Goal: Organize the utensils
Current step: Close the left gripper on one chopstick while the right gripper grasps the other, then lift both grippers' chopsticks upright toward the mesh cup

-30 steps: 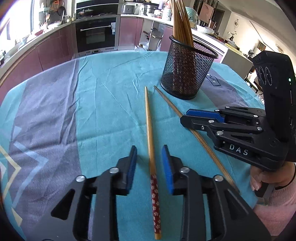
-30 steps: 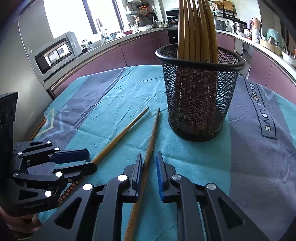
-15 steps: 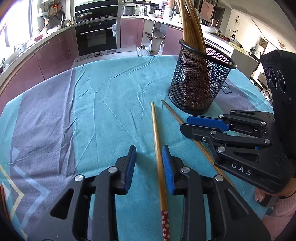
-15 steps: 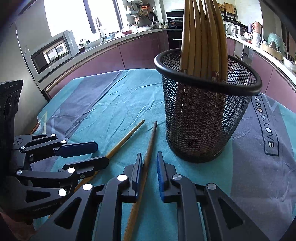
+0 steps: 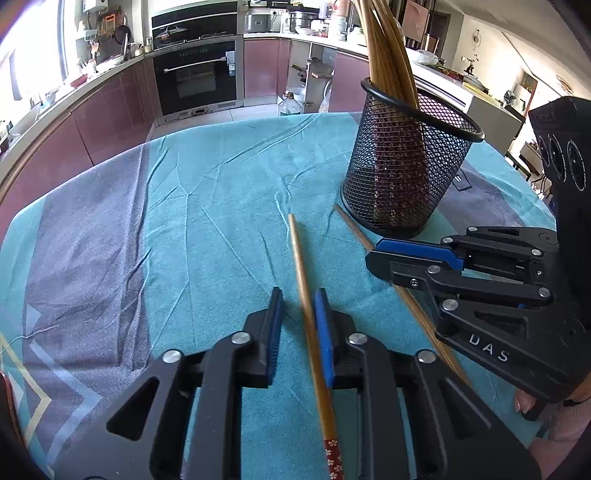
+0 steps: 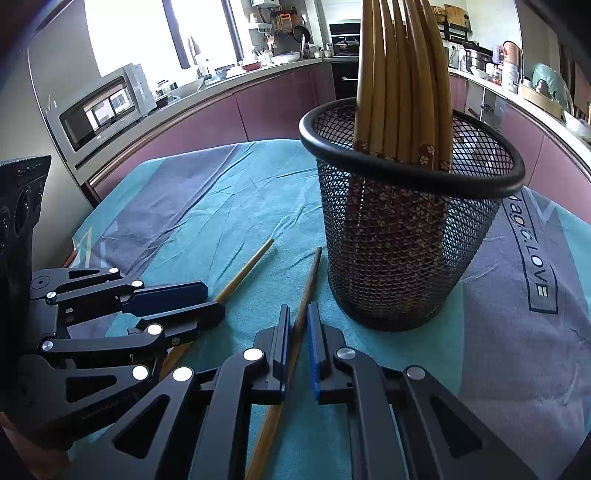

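Two chopsticks (image 5: 306,295) (image 6: 301,306) are sitting loosely between your barely parted left tool (image 5: 297,325) and right tool (image 6: 297,339); lifting unclamped risks dropping them.

Bright daylight, blown-out window (image 6: 129,33), sharp focus, fisheye-warped dark corners

Left chopstick (image 5: 308,325): long, thin, brown wood; red flowery end near the table's front edge; flat on the blue cloth, tip toward the cup.
Right chopstick (image 6: 301,317): same brown wood; flat, just beside the first one; tip near the cup's bottom.
Mesh cup (image 6: 402,254): black, round, upright, toward the table's far right side.
Chopsticks in cup (image 6: 402,77): many, bunched, standing up, flowery ends down.
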The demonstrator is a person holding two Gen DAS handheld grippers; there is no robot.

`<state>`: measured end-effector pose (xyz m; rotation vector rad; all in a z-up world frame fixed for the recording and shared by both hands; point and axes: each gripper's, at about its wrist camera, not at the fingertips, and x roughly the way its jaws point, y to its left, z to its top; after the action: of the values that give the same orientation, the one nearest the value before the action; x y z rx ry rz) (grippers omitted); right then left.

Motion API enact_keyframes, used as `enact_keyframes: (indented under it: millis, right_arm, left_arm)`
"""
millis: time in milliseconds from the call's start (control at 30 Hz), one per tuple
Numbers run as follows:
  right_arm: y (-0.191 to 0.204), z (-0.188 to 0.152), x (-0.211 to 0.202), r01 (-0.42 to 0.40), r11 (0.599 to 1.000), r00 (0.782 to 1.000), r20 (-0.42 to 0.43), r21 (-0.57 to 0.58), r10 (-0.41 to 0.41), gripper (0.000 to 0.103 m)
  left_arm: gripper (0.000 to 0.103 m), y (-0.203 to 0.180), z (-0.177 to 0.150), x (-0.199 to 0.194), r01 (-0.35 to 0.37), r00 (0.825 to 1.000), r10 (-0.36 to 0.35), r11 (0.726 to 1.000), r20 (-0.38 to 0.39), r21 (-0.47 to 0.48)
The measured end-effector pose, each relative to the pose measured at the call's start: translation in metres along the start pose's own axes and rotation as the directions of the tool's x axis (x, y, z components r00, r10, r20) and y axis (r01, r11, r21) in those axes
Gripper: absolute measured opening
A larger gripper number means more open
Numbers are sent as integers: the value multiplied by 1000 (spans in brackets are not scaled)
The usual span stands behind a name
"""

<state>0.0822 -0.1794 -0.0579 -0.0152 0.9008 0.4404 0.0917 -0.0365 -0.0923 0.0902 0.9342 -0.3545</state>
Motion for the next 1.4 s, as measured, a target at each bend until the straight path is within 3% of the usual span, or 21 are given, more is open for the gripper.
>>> enact_keyframes:
  millis: [100,600,1400]
  right_arm:
    - [0,0,-1,-2,1000,1000,1,1,2,8]
    - [-3,-4,-23,-57,998,998,37,24,56,6]
    - [-2,-4,-75,-110,994,984,147,29,104,5]
  left_arm:
    - [10,1,0,0,4,1000,-4,1000,1,-6]
    - [7,5,-3,-6,32,999,-32,999,7,-34]
    - [7,6,-3,-60,69,991,-66,997,116,-22]
